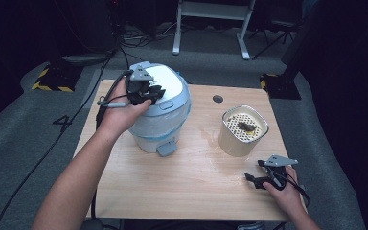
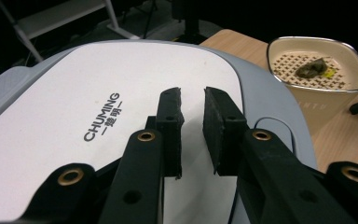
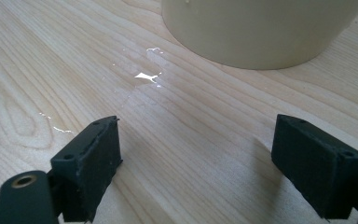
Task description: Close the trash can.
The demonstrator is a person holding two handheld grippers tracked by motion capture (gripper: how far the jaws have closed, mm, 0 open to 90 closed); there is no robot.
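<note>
Table (image 1: 182, 187) fills the frame centre. Lidded bin (image 1: 160, 112) stands on the table's upper left, its pedal (image 1: 166, 148) at the near side. Left gripper (image 1: 146, 91) sits over the bin lid (image 2: 121, 93), at the lid's left part. Container (image 1: 243, 130) stands right of the bin, well apart, with a scrap (image 1: 246, 126) inside on its strainer (image 1: 243, 123). Right gripper (image 1: 263, 179) rests low on the table at lower right, in front of the container.

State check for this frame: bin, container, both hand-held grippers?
Pedal bin: upright, lid shut.
Cream container: upright, uncovered, dark scrap on its perforated insert.
Left hand-held gripper: over the bin lid, jaws nearly together, holding nothing.
Right hand-held gripper: open, low over the table.
</note>
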